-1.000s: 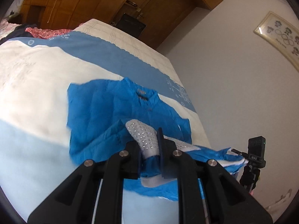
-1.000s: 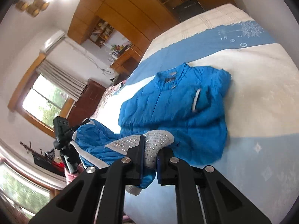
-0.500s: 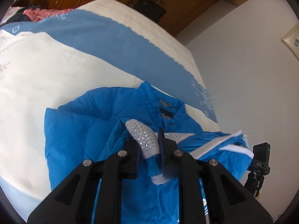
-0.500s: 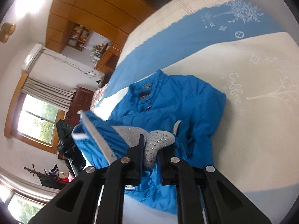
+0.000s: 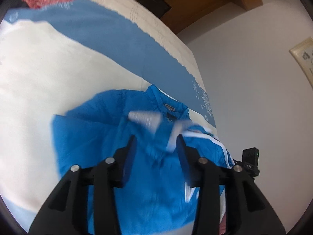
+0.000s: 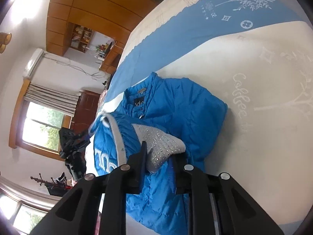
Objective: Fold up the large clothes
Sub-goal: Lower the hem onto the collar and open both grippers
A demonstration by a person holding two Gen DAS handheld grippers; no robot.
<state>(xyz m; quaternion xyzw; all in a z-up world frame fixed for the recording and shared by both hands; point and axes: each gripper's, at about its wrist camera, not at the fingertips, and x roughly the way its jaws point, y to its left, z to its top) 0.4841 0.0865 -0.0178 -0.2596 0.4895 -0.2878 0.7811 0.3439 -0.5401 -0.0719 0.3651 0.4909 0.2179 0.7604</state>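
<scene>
A bright blue padded jacket (image 5: 93,137) with a stand-up collar and grey studded panels lies on the bed, its lower part folded up over its body. It also shows in the right wrist view (image 6: 185,105). My left gripper (image 5: 155,143) is open, just above the folded part, and holds nothing. A blurred grey studded panel (image 5: 144,118) lies just beyond its tips. My right gripper (image 6: 158,150) is open, with the grey studded panel (image 6: 158,143) lying loose between its spread jaws.
The bed cover (image 5: 49,68) is cream with blue bands (image 6: 195,31). A white wall (image 5: 254,98) runs along the bed's right side. A black camera on a tripod (image 5: 249,160) stands at the bed's edge. Wooden wardrobes (image 6: 93,7) stand beyond the bed.
Both grippers carried the jacket's lower edge up toward the collar, folding it over. Both have now opened and let the fabric go.
</scene>
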